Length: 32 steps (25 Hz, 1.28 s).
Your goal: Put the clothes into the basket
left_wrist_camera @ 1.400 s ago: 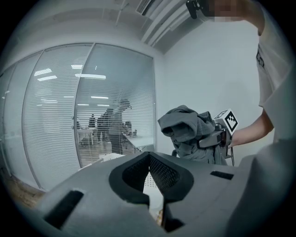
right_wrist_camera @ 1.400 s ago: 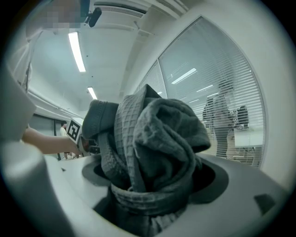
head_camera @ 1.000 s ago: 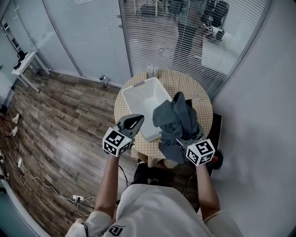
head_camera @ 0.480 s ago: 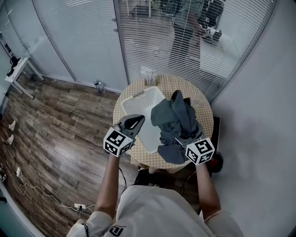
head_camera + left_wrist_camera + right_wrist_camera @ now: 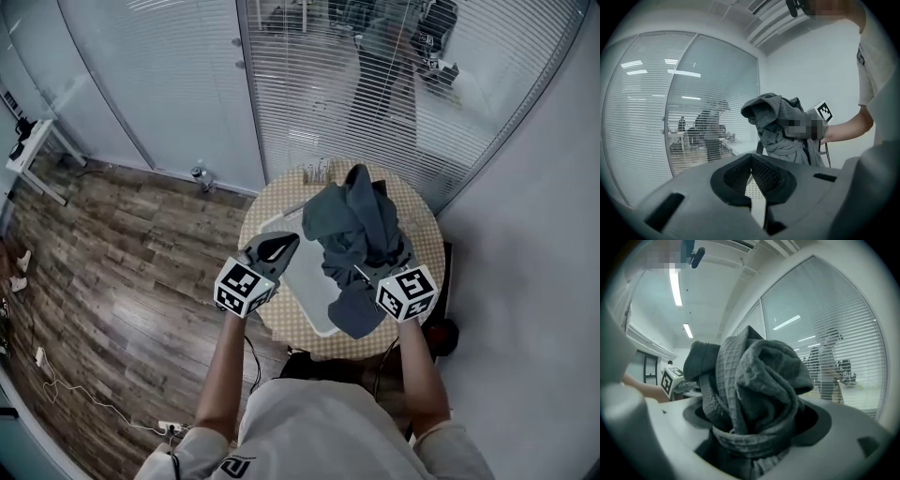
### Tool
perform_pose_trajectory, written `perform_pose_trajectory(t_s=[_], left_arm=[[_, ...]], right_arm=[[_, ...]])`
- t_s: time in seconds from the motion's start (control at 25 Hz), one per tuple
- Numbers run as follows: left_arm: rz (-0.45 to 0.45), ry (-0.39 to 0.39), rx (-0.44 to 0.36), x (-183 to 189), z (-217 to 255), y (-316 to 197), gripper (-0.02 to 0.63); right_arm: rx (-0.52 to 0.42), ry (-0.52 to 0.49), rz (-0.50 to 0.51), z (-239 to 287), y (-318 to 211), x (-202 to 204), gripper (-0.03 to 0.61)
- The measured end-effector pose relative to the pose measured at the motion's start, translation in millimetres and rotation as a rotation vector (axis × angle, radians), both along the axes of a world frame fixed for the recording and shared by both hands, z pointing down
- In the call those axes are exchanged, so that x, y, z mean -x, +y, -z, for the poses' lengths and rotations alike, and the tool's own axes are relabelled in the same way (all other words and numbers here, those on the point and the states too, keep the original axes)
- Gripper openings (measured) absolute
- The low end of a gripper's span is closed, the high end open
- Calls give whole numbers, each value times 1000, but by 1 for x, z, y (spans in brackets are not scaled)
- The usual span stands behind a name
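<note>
A bundle of grey clothes (image 5: 359, 228) hangs in the air above the white basket (image 5: 302, 281) and hides its right half. My right gripper (image 5: 373, 272) is shut on the clothes (image 5: 754, 390); the cloth bulges out between its jaws and hides the fingertips. To the left, my left gripper (image 5: 277, 247) is shut with nothing in it, over the basket's left rim. In the left gripper view the closed jaws of my left gripper (image 5: 751, 162) point toward the lifted clothes (image 5: 780, 126), which are some way off.
The basket rests on a small round table (image 5: 284, 328) with a checked cloth. A small holder (image 5: 317, 170) stands at the table's far edge. Glass walls with blinds (image 5: 394, 103) rise behind, a white wall (image 5: 525, 281) at right, and wooden floor (image 5: 122, 253) at left.
The right gripper has carried the clothes bundle up and leftward, so it now covers more of the basket. The left gripper has stayed shut in about the same place.
</note>
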<state>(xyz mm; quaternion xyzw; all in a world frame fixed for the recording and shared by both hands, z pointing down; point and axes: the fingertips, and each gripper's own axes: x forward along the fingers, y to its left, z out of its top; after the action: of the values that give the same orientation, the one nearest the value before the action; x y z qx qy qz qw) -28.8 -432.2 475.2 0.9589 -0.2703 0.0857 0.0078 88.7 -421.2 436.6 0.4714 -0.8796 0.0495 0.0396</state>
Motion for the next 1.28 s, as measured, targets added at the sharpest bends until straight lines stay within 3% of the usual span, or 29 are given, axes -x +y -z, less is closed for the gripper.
perform_pose_trajectory(t_s=[0.44, 0.76, 1.0, 1.28], left_arm=[[15, -10, 15, 9, -4, -3, 14], [52, -8, 26, 0, -7, -10, 12], [66, -3, 19, 1, -7, -12, 12], [124, -1, 16, 19, -8, -15, 13]], right_arm=[[-47, -40, 13, 26, -30, 25, 442], [123, 24, 52, -41, -22, 17, 442], [204, 16, 39, -79, -13, 17, 442], [336, 45, 78, -122, -24, 29, 442]])
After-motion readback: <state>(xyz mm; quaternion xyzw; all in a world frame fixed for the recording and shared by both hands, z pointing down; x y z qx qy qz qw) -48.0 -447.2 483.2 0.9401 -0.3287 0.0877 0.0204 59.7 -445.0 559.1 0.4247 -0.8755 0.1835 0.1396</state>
